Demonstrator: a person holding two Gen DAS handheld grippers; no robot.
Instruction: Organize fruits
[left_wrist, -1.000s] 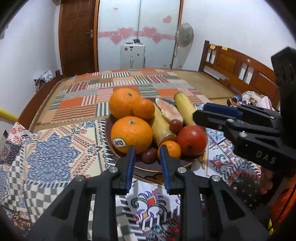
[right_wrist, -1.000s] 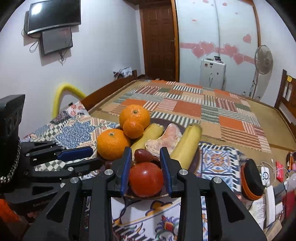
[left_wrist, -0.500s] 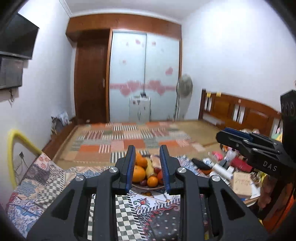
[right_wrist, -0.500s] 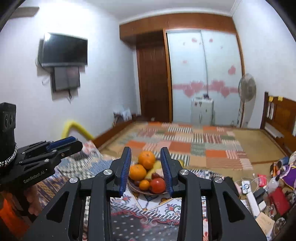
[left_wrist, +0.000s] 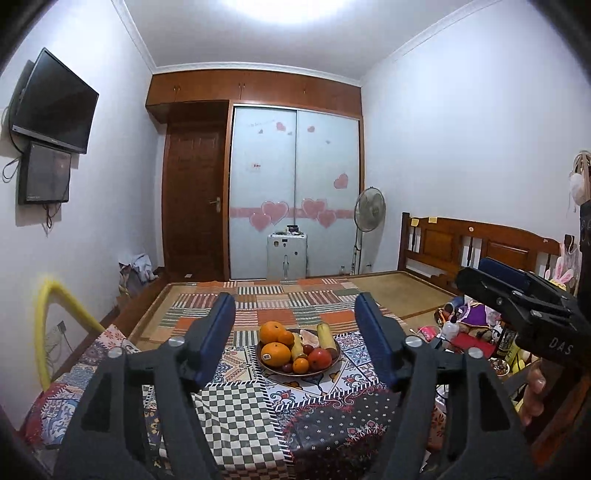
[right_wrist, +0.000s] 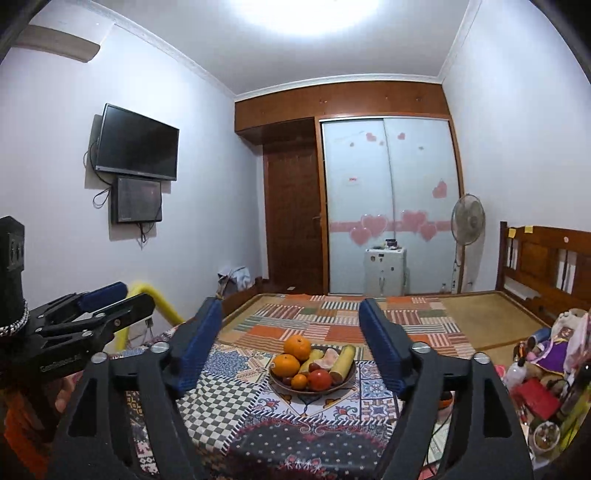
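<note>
Room: white walls, a wooden door (left_wrist: 194, 206) and a sliding wardrobe (left_wrist: 295, 192) with pink hearts fill the upper middle of both views.
Bed: its patchwork cover (left_wrist: 280, 306) stretches across the middle of the frame, the wooden headboard (left_wrist: 476, 243) at right.
Television: a dark screen (right_wrist: 136, 142) hangs on the wall, upper left in the right wrist view, with a smaller panel just under it.
Fan: a standing fan (left_wrist: 370, 209) stands right of the wardrobe.
Surface: the patterned cloth (left_wrist: 236, 417) covers it in the lower middle of the frame, and the fruit plate stands on it.
My left gripper (left_wrist: 295, 336): it fills the bottom of the left wrist view; my jaws are opening, wide apart, with nothing gripped. The plate shows far off in the gap between them.
My right gripper (right_wrist: 291, 338): the same at the bottom of the right wrist view; jaws opening, nothing in them, well short of the fruit.
Plate (right_wrist: 284, 387): dark and round, centre of both views, piled with fruit.
Oranges: one large orange (left_wrist: 275, 353) at the plate's front left, another (left_wrist: 270, 331) behind it, and a small one (left_wrist: 300, 364) at the front.
Bananas: a banana (right_wrist: 343, 362) lies along the right side, another beside the oranges.
Tomato (right_wrist: 320, 379): red, at the front right of the plate.
Clutter: bottles and bags sit at the far right edge, too small to tell apart.
</note>
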